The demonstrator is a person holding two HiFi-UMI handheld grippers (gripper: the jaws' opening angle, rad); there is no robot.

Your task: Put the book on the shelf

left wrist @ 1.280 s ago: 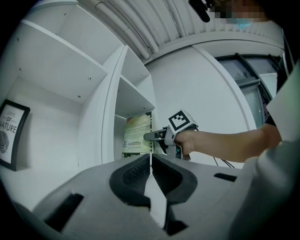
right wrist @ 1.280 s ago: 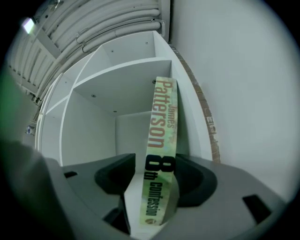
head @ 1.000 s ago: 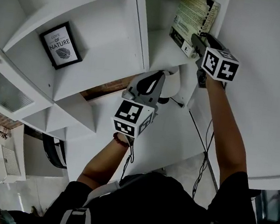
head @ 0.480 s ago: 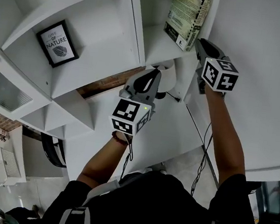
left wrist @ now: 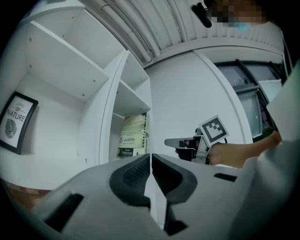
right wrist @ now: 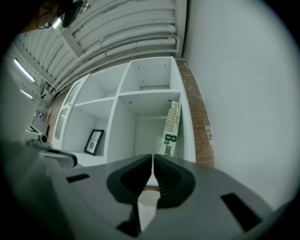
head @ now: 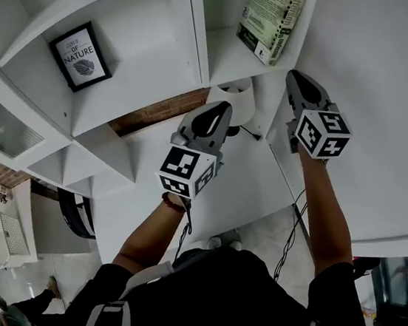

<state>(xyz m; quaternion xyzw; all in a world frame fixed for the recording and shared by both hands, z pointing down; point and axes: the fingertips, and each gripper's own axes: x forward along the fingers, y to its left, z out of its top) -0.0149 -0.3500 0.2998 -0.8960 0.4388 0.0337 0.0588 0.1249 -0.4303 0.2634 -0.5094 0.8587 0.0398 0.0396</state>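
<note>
We see the book [head: 271,18], a paperback with a pale greenish cover and a dark band at its foot, standing in the right-hand compartment of the shelf [head: 198,38]. It leans with its spine against the outer side wall. The shelf is smooth, matt white board, cut into square, boxy compartments.

The right gripper [head: 297,78] hangs just below that compartment, clear of the book. Its grey plastic jaws are closing, and their ribbed black pads meet with nothing between them. The left gripper [head: 218,110] is lower and nearer the middle, and its jaws are likewise pressed together on nothing. Each carries a cube with black-and-white square markers.

In the compartment to the left stands a small black-framed picture [head: 80,55] with a leaf print. A strip of rough red brick [head: 157,119] shows beneath the shelf, and a thin dark cable [head: 288,229] runs down the white wall by the right forearm. Nothing lies between the grippers and the book.
</note>
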